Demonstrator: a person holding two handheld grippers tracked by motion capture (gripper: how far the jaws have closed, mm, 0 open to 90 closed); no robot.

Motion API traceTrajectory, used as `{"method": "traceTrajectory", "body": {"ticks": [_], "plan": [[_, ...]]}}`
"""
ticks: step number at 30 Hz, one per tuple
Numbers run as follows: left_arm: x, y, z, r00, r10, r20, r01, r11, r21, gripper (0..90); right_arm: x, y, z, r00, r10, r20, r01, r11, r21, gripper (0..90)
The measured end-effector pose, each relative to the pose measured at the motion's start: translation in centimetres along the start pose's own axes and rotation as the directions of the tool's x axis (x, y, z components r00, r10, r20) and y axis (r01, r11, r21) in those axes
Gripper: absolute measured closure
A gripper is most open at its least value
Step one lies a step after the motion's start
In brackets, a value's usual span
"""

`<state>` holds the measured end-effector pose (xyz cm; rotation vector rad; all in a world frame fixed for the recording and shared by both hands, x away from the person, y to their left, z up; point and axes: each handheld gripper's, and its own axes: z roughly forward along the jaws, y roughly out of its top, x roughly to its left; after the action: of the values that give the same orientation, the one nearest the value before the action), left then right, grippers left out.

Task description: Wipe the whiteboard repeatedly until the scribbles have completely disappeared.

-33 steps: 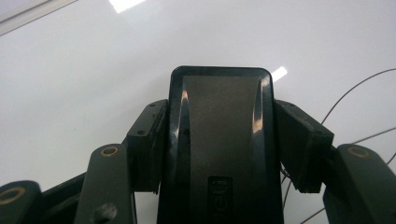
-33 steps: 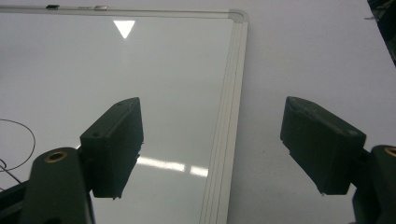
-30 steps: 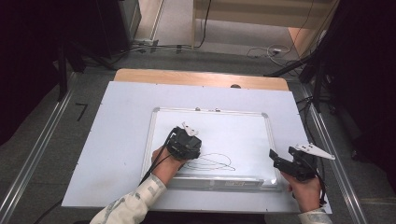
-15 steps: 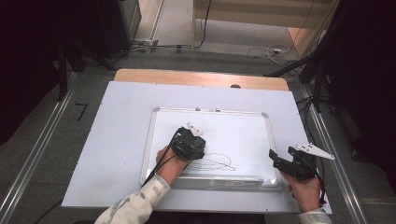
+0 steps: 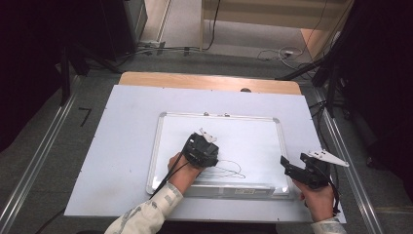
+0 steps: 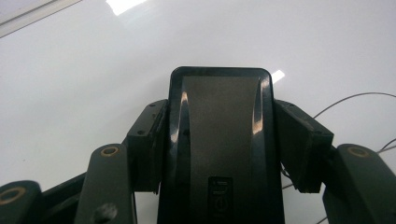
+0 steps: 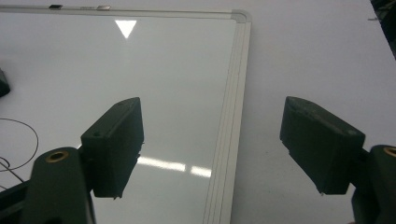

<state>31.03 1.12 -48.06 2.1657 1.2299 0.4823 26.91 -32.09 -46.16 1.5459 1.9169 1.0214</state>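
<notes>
High view: whiteboard point(image 5: 253, 141) flat on your desk point(image 5: 122, 146), thin black scribbles point(image 5: 229, 170) near its lower edge. Your left gripper point(image 5: 200, 148) sits over the board, fingers point(image 6: 149, 140) clamped on a black eraser point(image 6: 219, 140) (flat-faced, glossy rim). Your right gripper point(image 5: 302, 170) hangs at the board's right edge, fingers point(image 7: 116, 144) spread wide, holding nothing.

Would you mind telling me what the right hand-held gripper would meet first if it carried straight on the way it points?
Probably the whiteboard's right frame edge: the open right hand-held gripper looks down along it, board surface on one side, table on the other. Depth is hard to judge.
</notes>
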Motion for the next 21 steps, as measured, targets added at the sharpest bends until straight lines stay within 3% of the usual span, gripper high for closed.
{"method": "traceTrajectory", "body": {"ticks": [21], "plan": [[-2.8, 1.3, 1.1, 0.9992, 0.034, 0.022, -0.034, 0.9994, -0.007, 40.5, 0.1, 0.0, 0.0, 1.0000, 0.002, -0.003, -0.002, 1.000, 0.004, 20.3]]}}
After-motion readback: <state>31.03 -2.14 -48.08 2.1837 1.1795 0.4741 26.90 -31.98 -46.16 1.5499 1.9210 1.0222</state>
